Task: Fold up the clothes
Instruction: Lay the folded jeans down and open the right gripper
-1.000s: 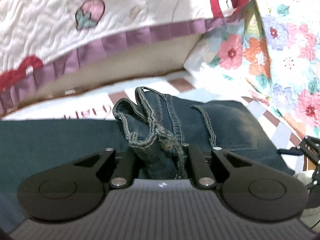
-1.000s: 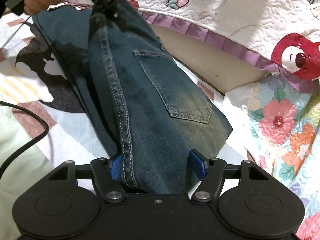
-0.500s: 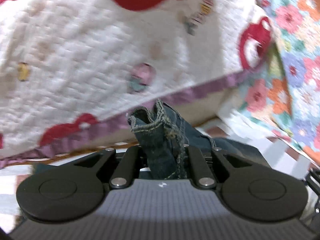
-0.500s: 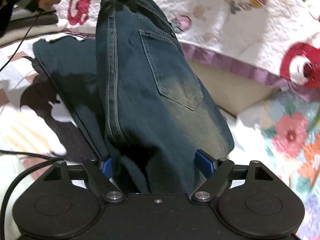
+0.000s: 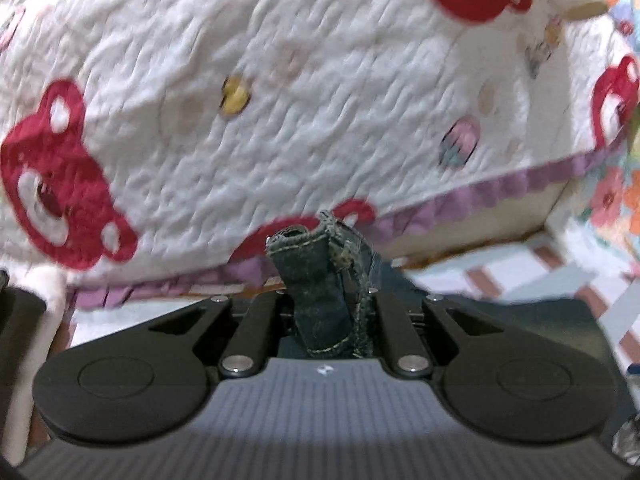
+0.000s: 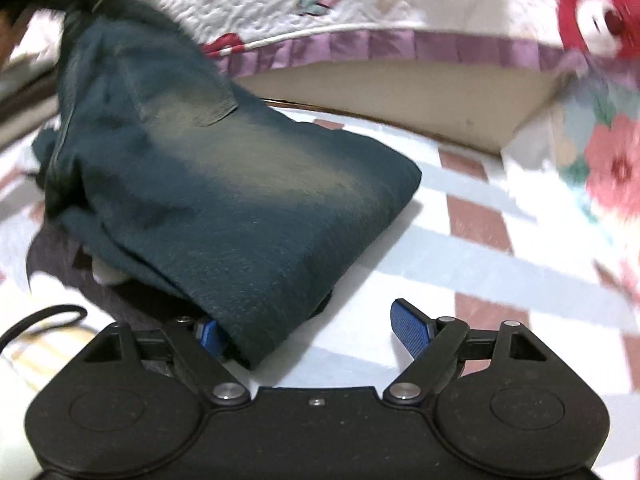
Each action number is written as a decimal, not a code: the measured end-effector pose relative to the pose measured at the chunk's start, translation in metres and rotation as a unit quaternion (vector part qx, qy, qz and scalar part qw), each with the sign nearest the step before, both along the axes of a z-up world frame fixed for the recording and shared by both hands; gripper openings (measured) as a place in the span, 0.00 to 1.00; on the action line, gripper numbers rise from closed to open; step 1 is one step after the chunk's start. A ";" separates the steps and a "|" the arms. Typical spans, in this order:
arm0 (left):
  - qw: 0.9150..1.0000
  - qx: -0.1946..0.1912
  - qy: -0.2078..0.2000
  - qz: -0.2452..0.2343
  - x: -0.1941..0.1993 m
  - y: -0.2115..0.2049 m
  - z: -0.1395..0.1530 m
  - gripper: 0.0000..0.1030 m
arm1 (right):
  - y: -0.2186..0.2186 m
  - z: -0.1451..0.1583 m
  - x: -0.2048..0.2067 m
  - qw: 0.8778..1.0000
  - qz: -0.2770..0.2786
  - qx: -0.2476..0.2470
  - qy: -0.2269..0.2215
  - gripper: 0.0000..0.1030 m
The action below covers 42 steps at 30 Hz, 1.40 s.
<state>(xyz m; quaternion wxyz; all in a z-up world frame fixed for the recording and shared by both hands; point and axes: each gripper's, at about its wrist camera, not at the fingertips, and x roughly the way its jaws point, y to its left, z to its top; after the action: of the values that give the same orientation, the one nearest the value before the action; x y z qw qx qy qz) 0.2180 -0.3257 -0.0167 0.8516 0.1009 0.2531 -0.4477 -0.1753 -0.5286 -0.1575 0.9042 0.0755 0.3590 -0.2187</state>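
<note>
The dark blue jeans (image 6: pixel 224 184) lie in a folded heap on the checked bed sheet (image 6: pixel 460 264), back pocket facing up. My right gripper (image 6: pixel 308 328) is open at the heap's near edge. Its left blue pad (image 6: pixel 208 336) touches the denim and its right blue pad (image 6: pixel 408 324) stands free over the sheet. In the left wrist view, my left gripper (image 5: pixel 326 300) is shut on a bunched, stitched end of the jeans (image 5: pixel 320 280), which sticks up between the fingers. The far end of the jeans rises to the upper left in the right wrist view, blurred.
A white quilt with red bears and a purple frill (image 5: pixel 280 100) fills the background, with a beige panel (image 6: pixel 400 92) under it. A floral cloth (image 6: pixel 612 168) lies at the right. A black cable (image 6: pixel 40 316) curls at the left.
The left gripper has lifted its end of the jeans and tilted up toward the quilt. The jeans have slid out from between the right gripper's pads, which stand a little wider; the right pad is now bare.
</note>
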 end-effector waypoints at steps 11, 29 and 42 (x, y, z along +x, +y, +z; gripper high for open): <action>0.998 0.032 0.045 0.034 0.018 0.025 -0.027 0.11 | -0.013 -0.003 0.000 0.998 -0.024 0.062 -0.019 0.86; 0.994 0.008 0.033 0.101 0.037 0.048 -0.038 0.11 | -0.011 0.001 0.005 0.998 -0.008 0.062 -0.015 0.87; 0.994 0.019 -0.011 0.110 0.041 0.037 -0.012 0.09 | -0.010 0.000 0.006 0.998 -0.012 0.062 -0.015 0.87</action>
<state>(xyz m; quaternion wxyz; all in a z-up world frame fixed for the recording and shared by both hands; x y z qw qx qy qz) 0.2591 -0.2888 -0.0284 0.8963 0.0936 0.2622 -0.3452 -0.1691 -0.5384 -0.1577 0.9003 0.1387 0.3578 -0.2054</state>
